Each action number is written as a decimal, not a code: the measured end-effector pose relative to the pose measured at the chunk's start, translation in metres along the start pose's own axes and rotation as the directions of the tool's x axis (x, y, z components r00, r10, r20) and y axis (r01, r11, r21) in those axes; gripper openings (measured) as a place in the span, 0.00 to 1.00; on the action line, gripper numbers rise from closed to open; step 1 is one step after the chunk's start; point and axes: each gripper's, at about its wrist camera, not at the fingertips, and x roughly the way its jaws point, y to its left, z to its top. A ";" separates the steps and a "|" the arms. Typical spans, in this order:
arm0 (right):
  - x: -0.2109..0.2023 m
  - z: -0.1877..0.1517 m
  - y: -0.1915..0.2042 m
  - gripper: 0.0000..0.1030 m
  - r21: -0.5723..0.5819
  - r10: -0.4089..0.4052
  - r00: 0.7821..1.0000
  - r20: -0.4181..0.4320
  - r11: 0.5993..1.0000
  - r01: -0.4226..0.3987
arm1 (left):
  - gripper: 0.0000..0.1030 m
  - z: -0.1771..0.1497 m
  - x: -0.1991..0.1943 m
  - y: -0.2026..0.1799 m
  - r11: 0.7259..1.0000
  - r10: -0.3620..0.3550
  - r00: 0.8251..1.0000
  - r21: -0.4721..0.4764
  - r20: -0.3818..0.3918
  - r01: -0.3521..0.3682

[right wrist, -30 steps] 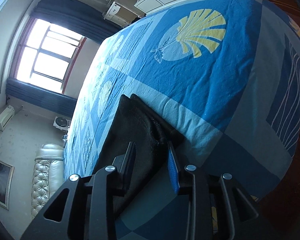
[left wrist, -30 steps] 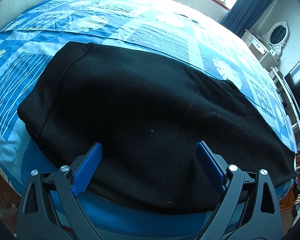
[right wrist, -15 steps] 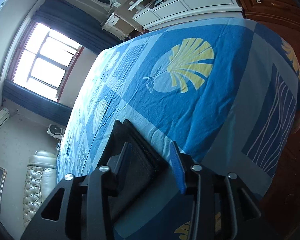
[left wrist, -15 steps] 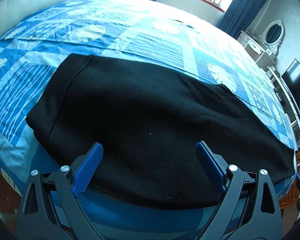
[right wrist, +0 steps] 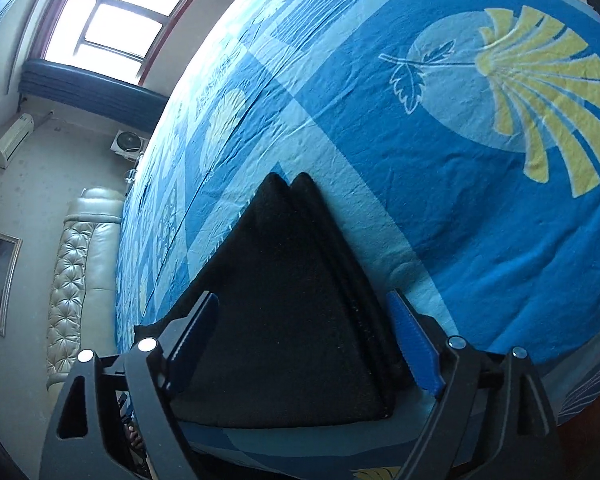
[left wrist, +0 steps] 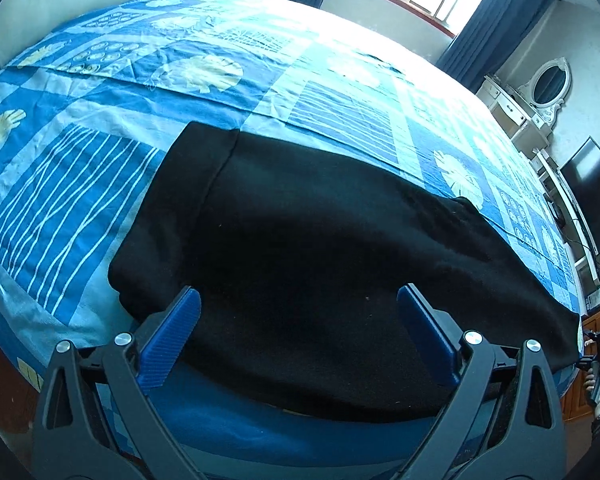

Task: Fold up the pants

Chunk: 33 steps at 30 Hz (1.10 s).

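Black pants [left wrist: 300, 248] lie flat lengthwise on a blue patterned bedspread [left wrist: 228, 96], waistband to the left. My left gripper [left wrist: 298, 320] is open, its blue pads [left wrist: 172, 332] held above the pants' near edge close to the waistband end. In the right wrist view the stacked leg cuffs of the pants [right wrist: 296, 280] lie between the wide-open jaws of my right gripper [right wrist: 304, 332]. Neither gripper holds the cloth.
The bed's front edge runs just below both grippers. A white padded headboard [right wrist: 76, 280] is at the far left. A dresser with an oval mirror [left wrist: 544, 88] and a television [left wrist: 592, 196] stand to the right. Windows with blue curtains [left wrist: 492, 20] are behind.
My right gripper has opened wide and let go of the leg cuffs, which now lie on the bed. My left gripper has drawn back and left a little, still open.
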 end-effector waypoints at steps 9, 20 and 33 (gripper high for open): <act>0.007 -0.008 0.032 0.44 -0.148 -0.252 0.964 -0.083 0.960 0.238 | 0.96 -0.010 0.006 0.006 0.999 -0.041 0.999 0.025 -0.001 0.041; -0.047 -0.028 0.132 0.22 -0.237 -0.151 0.985 0.080 0.957 0.166 | 0.97 -0.011 0.006 -0.006 0.994 0.023 1.000 0.107 0.002 -0.023; -0.020 -0.095 0.305 0.22 -0.479 -0.009 0.995 0.101 0.876 0.056 | 0.97 -0.015 -0.053 -0.032 0.981 0.097 0.988 0.155 0.116 -0.115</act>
